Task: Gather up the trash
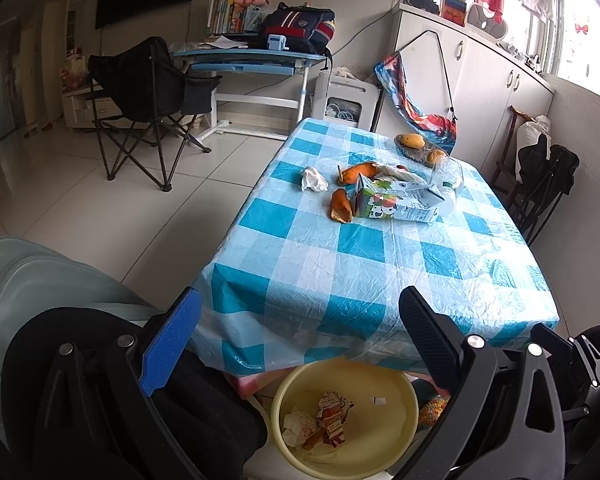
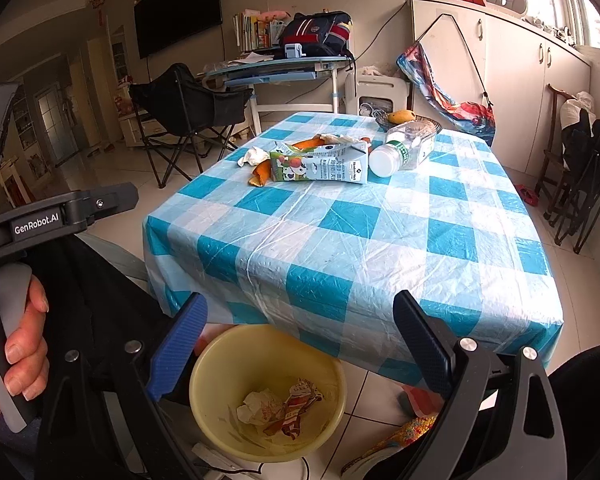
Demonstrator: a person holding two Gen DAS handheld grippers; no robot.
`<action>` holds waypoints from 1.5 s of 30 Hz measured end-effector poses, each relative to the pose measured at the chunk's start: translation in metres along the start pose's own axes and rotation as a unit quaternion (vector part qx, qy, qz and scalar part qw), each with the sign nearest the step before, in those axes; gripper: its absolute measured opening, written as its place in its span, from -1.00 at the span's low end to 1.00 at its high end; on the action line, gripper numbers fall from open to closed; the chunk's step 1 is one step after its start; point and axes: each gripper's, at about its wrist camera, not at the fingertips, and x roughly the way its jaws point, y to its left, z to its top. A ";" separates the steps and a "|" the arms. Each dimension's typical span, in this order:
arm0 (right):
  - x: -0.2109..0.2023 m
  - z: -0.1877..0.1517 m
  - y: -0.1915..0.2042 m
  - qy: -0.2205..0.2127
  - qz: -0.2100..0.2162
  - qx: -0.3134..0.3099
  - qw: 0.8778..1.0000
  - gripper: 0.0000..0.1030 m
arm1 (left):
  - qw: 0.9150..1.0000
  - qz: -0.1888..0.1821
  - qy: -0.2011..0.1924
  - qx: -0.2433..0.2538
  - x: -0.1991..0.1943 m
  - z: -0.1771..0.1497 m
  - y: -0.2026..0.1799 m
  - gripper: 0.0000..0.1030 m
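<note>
On the blue-checked table (image 1: 360, 272) (image 2: 380, 248) lie a crushed milk carton (image 1: 396, 202) (image 2: 320, 162), orange peels (image 1: 342, 205) (image 2: 262, 174), a crumpled tissue (image 1: 314, 179) (image 2: 254, 156) and a clear plastic bottle (image 2: 402, 150) on its side. A yellow bin (image 1: 404, 396) (image 2: 216, 364) on the floor below the near table edge holds crumpled paper and a wrapper. My left gripper (image 1: 300, 340) hangs open above the bin, empty. My right gripper (image 2: 300, 344) is open and empty over the bin too.
A basket with mangoes (image 1: 414, 144) (image 2: 400, 117) sits at the table's far end. A black folding chair (image 1: 148, 96) and a blue desk (image 1: 252, 60) stand beyond on the left; white cabinets (image 1: 492, 80) line the right wall. A hand (image 2: 20, 344) holds the left gripper's handle.
</note>
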 end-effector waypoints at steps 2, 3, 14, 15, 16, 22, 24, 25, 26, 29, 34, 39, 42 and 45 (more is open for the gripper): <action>0.001 0.000 0.000 0.001 0.002 -0.001 1.000 0.75 | 1.000 0.003 0.003 0.003 0.002 0.001 -0.001 0.86; 0.002 0.000 0.000 0.002 0.003 -0.001 1.000 0.75 | 1.000 0.004 0.004 0.004 0.002 0.000 -0.002 0.86; 0.005 0.000 -0.001 0.009 0.005 0.004 1.000 0.75 | 1.000 0.010 0.012 0.014 0.008 0.002 -0.007 0.86; 0.005 0.000 -0.001 0.009 0.005 0.003 1.000 0.75 | 1.000 0.011 0.013 0.014 0.009 0.001 -0.007 0.86; 0.006 0.000 -0.001 0.009 0.005 0.002 1.000 0.75 | 1.000 0.012 0.013 0.015 0.009 0.001 -0.007 0.86; 0.005 -0.005 0.002 0.012 -0.006 -0.008 1.000 0.75 | 1.000 0.010 0.011 0.012 0.008 0.000 -0.005 0.86; 0.006 -0.007 0.005 0.014 -0.010 -0.015 1.000 0.75 | 1.000 0.007 0.010 0.009 0.006 0.000 -0.004 0.86; 0.006 -0.008 0.006 0.014 -0.012 -0.019 1.000 0.75 | 1.000 0.006 0.009 0.008 0.005 0.000 -0.003 0.86; 0.007 -0.008 0.008 0.015 -0.013 -0.023 1.000 0.75 | 1.000 0.004 0.009 0.007 0.005 0.000 -0.002 0.86; 0.011 -0.009 0.010 0.021 -0.018 -0.033 0.999 0.75 | 1.000 0.003 0.010 0.006 0.005 0.000 -0.001 0.86; 0.015 -0.011 0.011 0.029 -0.020 -0.036 0.999 0.75 | 1.000 0.000 0.011 0.004 0.004 0.001 0.000 0.86; 0.015 -0.012 0.014 0.031 -0.023 -0.045 0.998 0.75 | 1.000 -0.001 0.013 0.004 0.004 0.001 -0.001 0.86; 0.015 -0.012 0.013 0.032 -0.022 -0.043 0.998 0.75 | 1.000 0.000 0.012 0.004 0.005 0.002 -0.002 0.86; 0.016 -0.013 0.014 0.032 -0.023 -0.044 0.998 0.75 | 1.000 0.000 0.012 0.004 0.005 0.002 -0.002 0.86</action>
